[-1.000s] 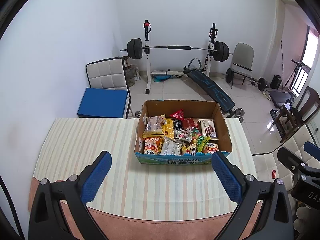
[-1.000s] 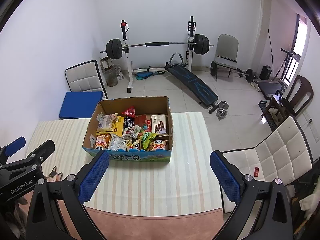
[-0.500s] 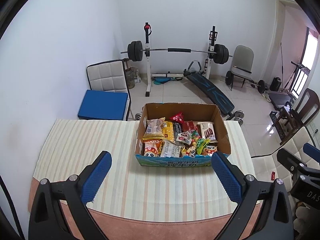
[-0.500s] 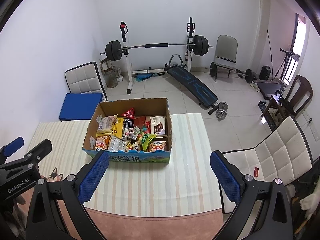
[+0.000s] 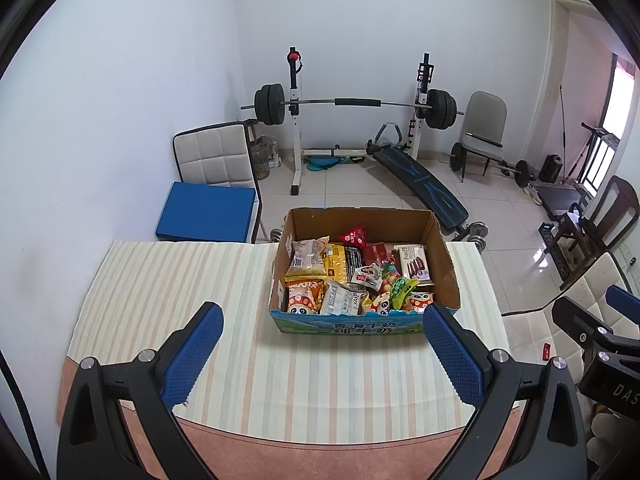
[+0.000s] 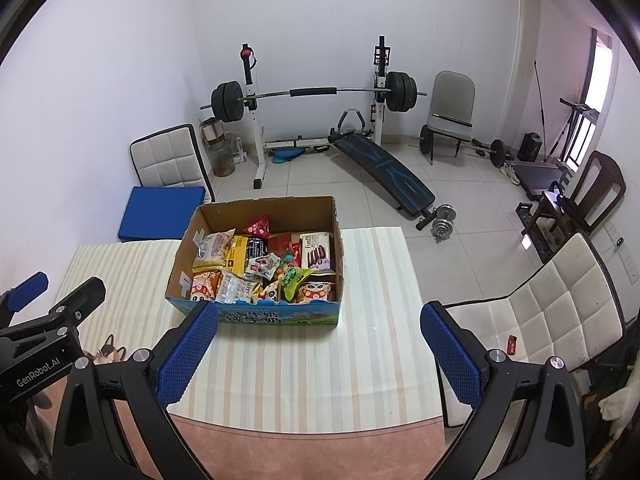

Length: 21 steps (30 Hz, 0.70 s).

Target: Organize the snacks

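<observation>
An open cardboard box (image 5: 450, 268) (image 6: 182, 264) full of mixed snack packets (image 5: 356, 276) (image 6: 264, 268) stands on the striped table (image 5: 168, 280) (image 6: 376, 280), toward its far side. My left gripper (image 5: 322, 350) is open and empty, held above the table's near edge in front of the box. My right gripper (image 6: 318, 344) is open and empty too, hovering near the front right of the box. Each gripper shows at the edge of the other's view.
A white padded chair (image 6: 540, 320) stands right of the table. Behind the table are a blue-cushioned chair (image 5: 208, 208), a barbell rack (image 5: 356, 104) and a sit-up bench (image 5: 420, 184) on the tiled floor.
Both grippers have drifted slightly back and up, so the box sits a little farther away in each view. Jaws stay open. Nothing on the table moved.
</observation>
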Tool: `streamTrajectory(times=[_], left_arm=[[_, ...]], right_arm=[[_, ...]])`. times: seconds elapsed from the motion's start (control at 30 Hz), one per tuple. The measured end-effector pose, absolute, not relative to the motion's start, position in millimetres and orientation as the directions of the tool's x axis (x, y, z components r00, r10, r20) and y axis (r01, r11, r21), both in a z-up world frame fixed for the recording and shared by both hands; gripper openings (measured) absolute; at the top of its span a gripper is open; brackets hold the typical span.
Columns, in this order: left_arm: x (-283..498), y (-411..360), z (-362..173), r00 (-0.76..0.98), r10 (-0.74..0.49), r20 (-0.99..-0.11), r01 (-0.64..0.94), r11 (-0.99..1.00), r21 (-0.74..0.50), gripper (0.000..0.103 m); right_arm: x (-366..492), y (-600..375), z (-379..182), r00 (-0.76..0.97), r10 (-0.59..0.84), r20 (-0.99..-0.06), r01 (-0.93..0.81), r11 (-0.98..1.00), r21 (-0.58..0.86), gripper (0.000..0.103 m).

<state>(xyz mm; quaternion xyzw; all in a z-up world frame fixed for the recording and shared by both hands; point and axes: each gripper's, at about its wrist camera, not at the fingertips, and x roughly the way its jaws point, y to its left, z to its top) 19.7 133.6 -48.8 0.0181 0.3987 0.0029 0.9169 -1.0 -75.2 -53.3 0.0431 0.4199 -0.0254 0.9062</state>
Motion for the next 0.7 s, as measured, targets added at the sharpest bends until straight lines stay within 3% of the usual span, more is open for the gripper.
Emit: streamTrajectory(times=[0.7], left_arm=[[18.3, 135.1, -43.1, 0.696, 0.017, -0.718, 0.021, 0.999, 0.045, 0.102]], right_arm=[[-6.8, -73.7, -59.1, 0.645, -0.013, -0.764, 0.088, 0.994, 0.058, 0.103]])
